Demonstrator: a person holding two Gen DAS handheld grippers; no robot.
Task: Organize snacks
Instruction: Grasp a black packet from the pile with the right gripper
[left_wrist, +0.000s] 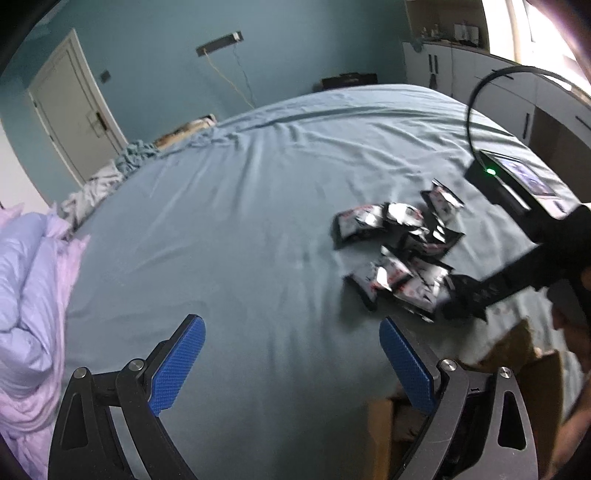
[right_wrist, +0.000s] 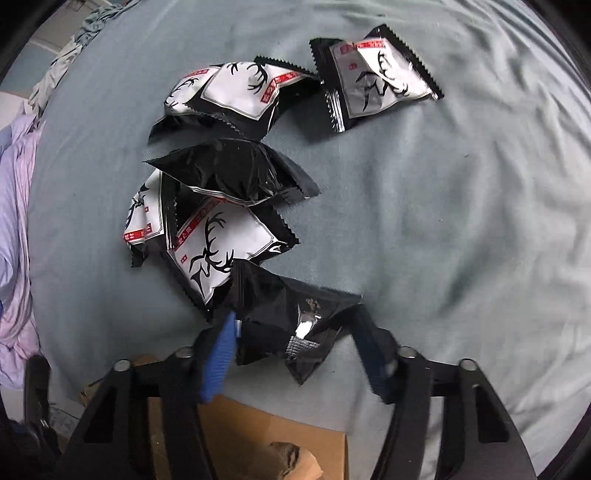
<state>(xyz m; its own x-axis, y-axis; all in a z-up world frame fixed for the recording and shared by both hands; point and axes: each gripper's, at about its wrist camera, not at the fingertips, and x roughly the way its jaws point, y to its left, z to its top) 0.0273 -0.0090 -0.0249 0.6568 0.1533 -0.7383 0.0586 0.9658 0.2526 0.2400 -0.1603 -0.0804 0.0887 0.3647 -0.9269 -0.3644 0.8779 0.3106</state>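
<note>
My right gripper (right_wrist: 295, 332) points down over the grey-blue bed sheet (right_wrist: 443, 221), its blue pads either side of a glossy black snack packet (right_wrist: 291, 317); whether they press it I can't tell. The other black-and-white deer-print packets (right_wrist: 236, 92) lie scattered just beyond that packet. My left gripper (left_wrist: 291, 365) hangs spread wide, nothing between, near the brown cardboard box (right_wrist: 251, 439).

Your snack packets (right_wrist: 229, 177) lie overlapping in a loose heap on the bed (left_wrist: 240, 221). One packet (right_wrist: 373, 79) sits apart at the heap's far right. A cardboard box (right_wrist: 255, 439) stands at the bed's near edge, below your right tongs (right_wrist: 295, 354).
</note>
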